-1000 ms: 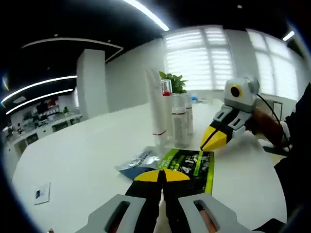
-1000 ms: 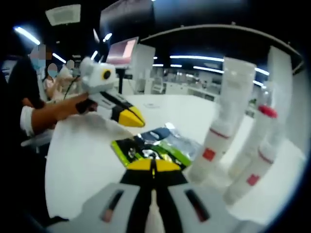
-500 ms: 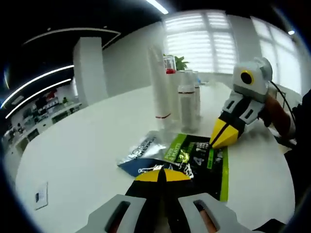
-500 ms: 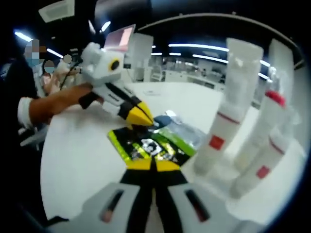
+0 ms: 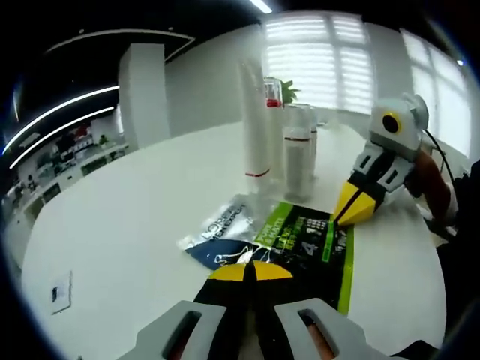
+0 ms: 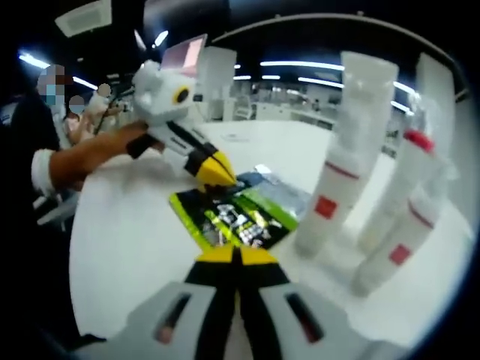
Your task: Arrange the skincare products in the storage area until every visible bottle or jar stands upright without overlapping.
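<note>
A broad white tabletop (image 5: 135,225) curves through an open office: light strips run across a dark ceiling, a white column (image 5: 142,97) stands at the back, and blinds (image 5: 322,52) cover a bright window behind a small green plant (image 5: 289,91). A small card (image 5: 60,291) lies alone near the tabletop's edge in the left gripper view.

The skincare products stand upright in a close cluster on the tabletop. In the right gripper view a tall white tube (image 6: 341,157) with a red band and red square label stands nearest, and a red-capped bottle (image 6: 397,187) and a shorter white bottle (image 6: 390,251) stand just beside it. Flat on the tabletop before them lie two sachets, a green-and-black packet (image 5: 311,244) and a blue-and-silver packet (image 5: 221,236), overlapping at one edge.

The left hand-held gripper (image 5: 250,271) sits low over the near edge of the packets, its yellow-tipped jaws pressed together with nothing between them. In the right gripper view it reaches in from the left, held by a hand (image 6: 112,146) with a white cuff, tip down at the blue-and-silver packet.

The right hand-held gripper (image 6: 236,256) likewise has its jaws clenched and empty, just short of the green-and-black packet. In the left gripper view it angles down from the right, its tip touching the far edge of that packet.
</note>
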